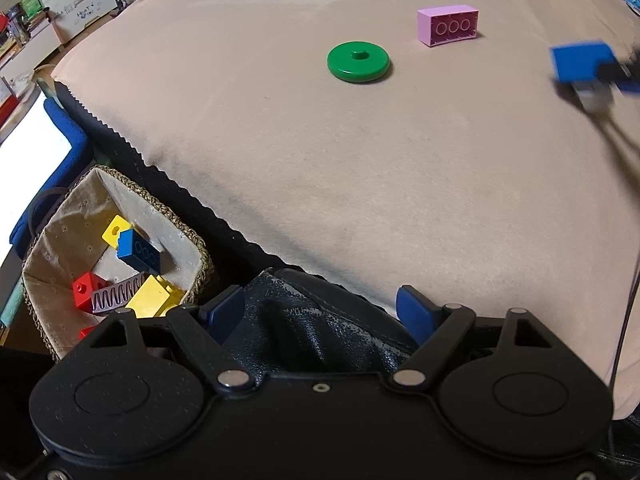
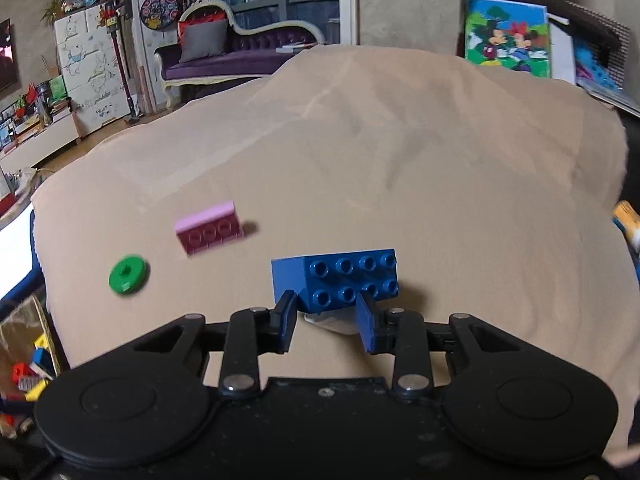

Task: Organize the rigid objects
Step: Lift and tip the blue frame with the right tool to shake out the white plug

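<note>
1. The right tool [image 2: 326, 312] pinches a blue brick [image 2: 334, 280] between its two pads, gripping the near lower part of the brick; the studded face points toward the camera. From the left wrist view the same brick [image 1: 582, 64] appears blurred and seems to be lifted clear of the beige cloth [image 1: 320, 180].
2. The left tool [image 1: 320, 312] stands spread with nothing between its pads, poised over the near edge of the cloth and a dark cushion.
3. Two loose pieces remain on the cloth: a pink brick [image 1: 448, 26] lying on its side with its hollow underside showing, and a green disc [image 1: 358, 61] lying flat, well apart from each other.
4. A fabric-lined basket [image 1: 192, 236] sits below the cloth's left edge and already contains yellow, red and blue bricks; it is the likely destination for the held brick.
5. Handling, as judged: the bricks are hard, light, hollow plastic with smooth sides, so they will not deform but may pivot if pinched near one corner. The present grip is low and off-centre; a grasp across the two long flat sides near the middle would be steadier.
6. The disc is thin and low, so its rim offers the only practical hold.
</note>
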The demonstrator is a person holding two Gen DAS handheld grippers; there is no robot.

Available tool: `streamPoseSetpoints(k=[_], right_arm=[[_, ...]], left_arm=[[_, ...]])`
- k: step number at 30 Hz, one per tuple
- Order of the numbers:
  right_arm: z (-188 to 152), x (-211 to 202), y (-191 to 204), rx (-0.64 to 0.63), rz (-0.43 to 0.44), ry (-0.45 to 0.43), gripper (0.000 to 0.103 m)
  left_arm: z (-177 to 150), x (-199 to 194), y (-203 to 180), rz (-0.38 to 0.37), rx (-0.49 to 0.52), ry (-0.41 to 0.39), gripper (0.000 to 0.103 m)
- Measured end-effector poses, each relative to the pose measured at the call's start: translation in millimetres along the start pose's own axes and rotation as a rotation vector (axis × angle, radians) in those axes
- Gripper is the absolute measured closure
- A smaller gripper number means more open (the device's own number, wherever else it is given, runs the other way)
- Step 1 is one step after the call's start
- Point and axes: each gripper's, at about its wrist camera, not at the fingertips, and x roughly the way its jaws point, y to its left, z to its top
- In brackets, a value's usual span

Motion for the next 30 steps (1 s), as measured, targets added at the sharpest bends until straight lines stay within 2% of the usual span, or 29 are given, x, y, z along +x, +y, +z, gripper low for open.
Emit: streamPoseSetpoints(k=[6,9,11,15,17,18,19,20,24,25,26,27,29,30], right_arm=[[60.6,52.5,6.1,-0.016,0.017,0.069,0.068],[83.0,70.8,18.7,-0.061,-0.002,0.052,0.061],[96.3,81.0,25.5,-0.077,-0.010,0.047,0.061],[119.0,116.6,27.7,-0.004,0.009,0.111,0.061],[122.6,131.1,30.2,-0.007,-0.033,0.103,0.051],[122.9,134.5,34.1,-0.038,-0.068,0.089,0.040],[122.3,139.5,35.7,-0.056,-0.090,0.094,0.034],[121.0,143.5,34.9,-0.057,-0.097,0.102,0.034],[112.9,138.2,32.4,-0.123,-0.094,0.081,0.038],[111.7,134.5,28.0,-0.130,-0.085,0.080,0.044],[108.9,129.2,23.9,-0.142,-0.070,0.081,0.047],[107.3,123.7,19.3,-0.148,-0.043,0.081,0.054],[103.6,109.8,5.0,-0.115,0.010,0.099,0.060],[102.6,103.8,-1.6,-0.096,0.030,0.110,0.069]], left_arm=[[0.3,0.6,1.9,-0.003,-0.010,0.004,0.024],[0.9,1.7,2.3,-0.004,-0.015,0.008,0.024],[1.1,2.7,2.8,-0.004,-0.019,0.012,0.024],[1.1,4.3,3.0,-0.002,-0.021,0.018,0.024],[1.2,5.4,3.4,-0.001,-0.023,0.022,0.024],[1.4,6.3,3.7,-0.001,-0.025,0.025,0.024],[1.6,7.3,3.9,-0.001,-0.026,0.028,0.024],[1.8,8.3,3.9,0.001,-0.026,0.031,0.024],[1.7,9.4,2.8,0.005,-0.020,0.037,0.024],[1.7,9.3,2.6,0.007,-0.019,0.037,0.024],[1.7,9.2,2.4,0.008,-0.018,0.037,0.024],[1.5,9.3,2.5,0.008,-0.018,0.038,0.024],[1.6,9.8,2.5,0.009,-0.018,0.040,0.024],[1.8,10.1,2.4,0.010,-0.018,0.042,0.024]])
